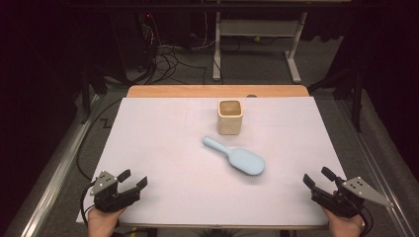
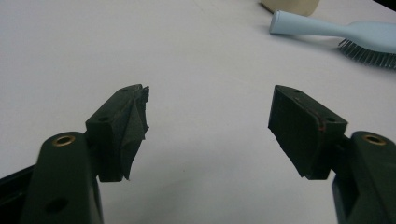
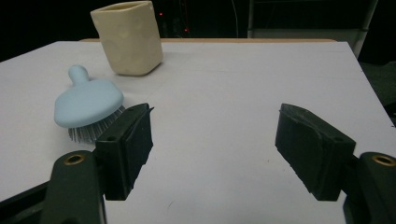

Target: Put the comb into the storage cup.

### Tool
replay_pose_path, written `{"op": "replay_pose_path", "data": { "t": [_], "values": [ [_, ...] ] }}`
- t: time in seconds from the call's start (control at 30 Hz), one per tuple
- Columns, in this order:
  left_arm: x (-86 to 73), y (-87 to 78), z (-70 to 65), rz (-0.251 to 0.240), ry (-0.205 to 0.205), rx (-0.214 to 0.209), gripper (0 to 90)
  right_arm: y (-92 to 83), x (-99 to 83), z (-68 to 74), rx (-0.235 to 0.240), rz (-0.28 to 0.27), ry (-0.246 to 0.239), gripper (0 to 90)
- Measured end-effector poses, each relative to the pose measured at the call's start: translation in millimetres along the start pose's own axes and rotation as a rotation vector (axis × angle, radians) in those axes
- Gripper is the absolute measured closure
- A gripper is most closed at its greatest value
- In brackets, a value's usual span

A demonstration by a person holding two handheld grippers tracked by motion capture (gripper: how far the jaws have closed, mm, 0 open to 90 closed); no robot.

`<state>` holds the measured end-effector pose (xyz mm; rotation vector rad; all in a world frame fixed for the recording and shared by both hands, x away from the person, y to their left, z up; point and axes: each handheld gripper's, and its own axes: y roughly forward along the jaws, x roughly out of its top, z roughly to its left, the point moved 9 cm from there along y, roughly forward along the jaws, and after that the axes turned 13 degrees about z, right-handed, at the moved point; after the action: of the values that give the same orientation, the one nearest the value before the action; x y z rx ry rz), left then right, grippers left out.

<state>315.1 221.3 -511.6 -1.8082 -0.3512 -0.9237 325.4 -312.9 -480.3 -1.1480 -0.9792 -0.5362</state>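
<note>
Both grippers parked at the near edge of the counter (image 1: 163,148), white sheet on top, wood rim showing at the far side.

Left gripper (image 1: 132,179): fingers spread wide, nothing between them. In the left gripper view (image 2: 208,125) only bare white surface sits in the gap. One pad (image 2: 133,121) looks frayed at its inner edge. The hand (image 1: 101,221) holds it from below.

Right gripper (image 1: 318,178): fingers also spread wide, empty. In the right gripper view (image 3: 215,140) the gap frames blank counter. Grey three-cornered plate rides on top, cable trailing off the back.

Hairbrush (image 1: 236,156): light blue, lying bristles-down about mid-counter, well ahead of both sets of fingers, between the two grippers in the high view. Handle points away toward the far left, head nearer the right gripper. In the left gripper view the hairbrush (image 2: 336,31) sits far ahead and off to the right of the fingers, dark bristles visible under the head. In the right gripper view the hairbrush (image 3: 86,102) is just beyond and left of the left-hand finger, head toward the camera, part of the bristles hidden behind that finger.

Cup (image 1: 230,117): cream, squarish, upright, open top, just beyond the hairbrush handle, apart from it. In the right gripper view the cup (image 3: 128,37) stands past the hairbrush, ahead-left of the fingers.

Floor beyond the counter: cables and a white desk frame.
</note>
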Motion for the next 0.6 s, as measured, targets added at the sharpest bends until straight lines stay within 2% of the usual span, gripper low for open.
{"op": "replay_pose_path", "data": {
  "t": [0.37,0.6],
  "values": [
    [0.2,0.9,-0.1,0.003,0.003,-0.001,29.2,5.9,4.1,1.2,0.015,0.000,0.024,28.4],
    [0.7,2.8,-0.3,0.007,0.006,-0.004,29.3,11.8,9.2,9.9,0.036,0.001,-0.001,29.7]
  ]
}}
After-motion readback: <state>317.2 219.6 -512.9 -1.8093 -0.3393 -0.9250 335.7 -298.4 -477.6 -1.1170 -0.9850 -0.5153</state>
